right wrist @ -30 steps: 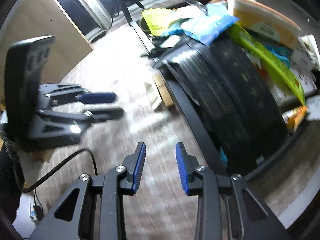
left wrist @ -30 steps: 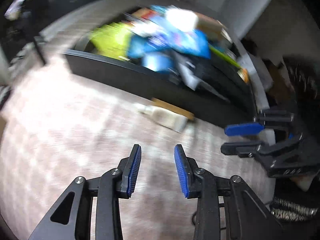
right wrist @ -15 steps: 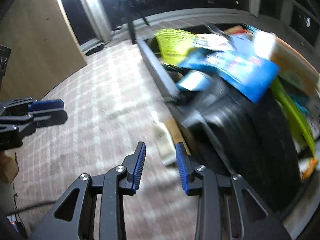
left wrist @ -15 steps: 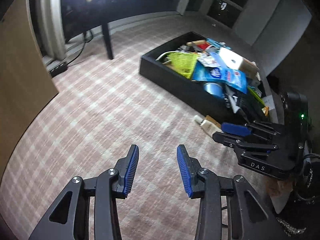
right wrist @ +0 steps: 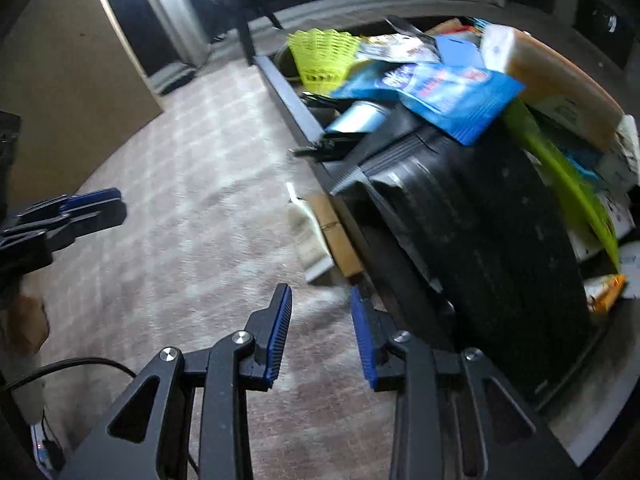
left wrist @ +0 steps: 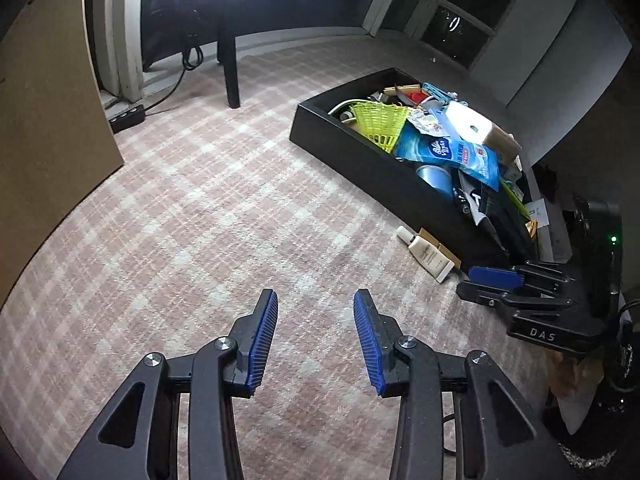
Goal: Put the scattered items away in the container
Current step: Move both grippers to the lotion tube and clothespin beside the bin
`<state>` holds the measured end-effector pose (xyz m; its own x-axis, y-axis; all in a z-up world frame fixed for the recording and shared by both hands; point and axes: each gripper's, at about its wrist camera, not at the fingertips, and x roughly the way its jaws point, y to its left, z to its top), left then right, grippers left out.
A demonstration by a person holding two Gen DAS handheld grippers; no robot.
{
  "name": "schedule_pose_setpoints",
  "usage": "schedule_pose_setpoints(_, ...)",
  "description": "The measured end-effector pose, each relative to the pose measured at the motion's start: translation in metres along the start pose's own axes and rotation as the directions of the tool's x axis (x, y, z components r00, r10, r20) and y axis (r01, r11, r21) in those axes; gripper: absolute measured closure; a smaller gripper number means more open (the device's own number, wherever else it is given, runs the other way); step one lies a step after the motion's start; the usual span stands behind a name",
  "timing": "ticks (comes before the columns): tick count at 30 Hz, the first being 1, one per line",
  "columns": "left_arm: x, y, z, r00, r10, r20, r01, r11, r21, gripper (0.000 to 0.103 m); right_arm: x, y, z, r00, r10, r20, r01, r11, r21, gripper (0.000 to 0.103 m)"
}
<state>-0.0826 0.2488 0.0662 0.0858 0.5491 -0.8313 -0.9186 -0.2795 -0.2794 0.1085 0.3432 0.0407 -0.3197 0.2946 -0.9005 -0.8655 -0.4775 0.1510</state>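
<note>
A long black container (left wrist: 372, 168) on the carpet is piled with items: a yellow basket (left wrist: 378, 122), a blue tissue pack (left wrist: 452, 154), a black bag (right wrist: 472, 208). A cream tube (left wrist: 426, 254) and a brown cardboard box (left wrist: 440, 246) lie on the carpet against its near wall; both show in the right wrist view, tube (right wrist: 306, 236) and box (right wrist: 336, 232). My left gripper (left wrist: 316, 336) is open and empty above bare carpet. My right gripper (right wrist: 320, 332) is open and empty just short of the tube; it shows at the right of the left wrist view (left wrist: 486, 284).
A dark table leg (left wrist: 230, 68) and a power strip (left wrist: 128, 118) with cables stand at the back. A brown panel (left wrist: 48, 120) rises on the left. Checked carpet (left wrist: 200, 220) spreads between the panel and the container.
The left gripper has pulled back and risen, so the container looks farther off. The right gripper has swung toward the tube and box beside the container. Both stay open.
</note>
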Motion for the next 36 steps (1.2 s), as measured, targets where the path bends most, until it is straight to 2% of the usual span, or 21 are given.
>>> schedule_pose_setpoints(4, -0.001, 0.0, 0.001, 1.0, -0.011, 0.009, 0.011, 1.0, -0.003, 0.065, 0.003, 0.013, -0.006, 0.991, -0.129, 0.032, 0.13, 0.99, -0.056, 0.072)
schedule_pose_setpoints(6, -0.002, 0.001, 0.0, 1.0, -0.013, 0.012, 0.013, 1.0, -0.006, 0.065, 0.004, 0.015, -0.006, 0.988, -0.148, 0.053, 0.151, 0.987, -0.059, 0.072)
schedule_pose_setpoints(11, -0.005, 0.007, -0.003, 1.0, -0.006, 0.015, 0.007, 1.0, -0.021, 0.065, 0.011, 0.025, 0.008, 0.987, -0.137, 0.087, 0.145, 0.985, -0.092, 0.069)
schedule_pose_setpoints(13, -0.005, 0.011, -0.005, 1.0, -0.009, 0.017, 0.009, 0.999, -0.035, 0.065, 0.012, 0.03, 0.013, 0.993, -0.088, 0.084, 0.098, 0.989, -0.114, 0.06)
schedule_pose_setpoints(14, -0.006, 0.012, -0.006, 1.0, -0.009, 0.018, 0.01, 0.999, -0.04, 0.065, 0.009, 0.032, 0.015, 0.997, 0.023, 0.072, -0.013, 0.991, -0.132, 0.062)
schedule_pose_setpoints(15, -0.006, 0.014, -0.006, 1.0, -0.01, 0.019, 0.011, 0.999, -0.045, 0.065, 0.006, 0.035, 0.016, 0.992, 0.115, 0.054, -0.106, 0.984, -0.141, 0.065)
schedule_pose_setpoints(18, -0.007, 0.016, -0.008, 1.0, -0.01, 0.024, 0.012, 0.999, -0.05, 0.065, -0.009, 0.039, 0.013, 0.994, 0.043, 0.103, -0.026, 0.986, -0.165, 0.065)
schedule_pose_setpoints(21, -0.008, 0.017, -0.008, 0.999, -0.021, 0.03, 0.022, 0.999, -0.048, 0.065, -0.011, 0.023, 0.01, 0.998, 0.02, 0.065, -0.016, 0.998, -0.065, 0.065)
schedule_pose_setpoints(22, -0.008, 0.017, -0.008, 0.999, -0.025, 0.032, 0.026, 0.999, -0.047, 0.065, -0.009, 0.019, 0.008, 0.999, -0.007, 0.053, 0.01, 0.999, -0.042, 0.065)
schedule_pose_setpoints(24, -0.008, 0.017, -0.007, 0.997, -0.074, 0.006, 0.073, 0.997, 0.029, 0.065, -0.005, 0.017, 0.005, 0.997, -0.06, 0.047, 0.061, 0.998, -0.016, 0.065)
schedule_pose_setpoints(27, -0.006, 0.017, -0.007, 0.997, -0.083, 0.004, 0.083, 0.996, 0.033, 0.065, -0.002, 0.015, -0.004, 0.988, -0.146, 0.051, 0.146, 0.989, 0.002, 0.064)
schedule_pose_setpoints(33, -0.005, 0.017, -0.008, 0.996, -0.087, -0.001, 0.087, 0.995, 0.039, 0.065, 0.016, 0.022, 0.0, 0.981, -0.183, 0.065, 0.182, 0.983, 0.031, 0.064)
schedule_pose_setpoints(36, -0.007, 0.019, -0.009, 0.996, -0.09, 0.001, 0.089, 0.995, 0.037, 0.065, 0.023, 0.031, 0.007, 0.977, -0.187, 0.099, 0.186, 0.982, 0.019, 0.063)
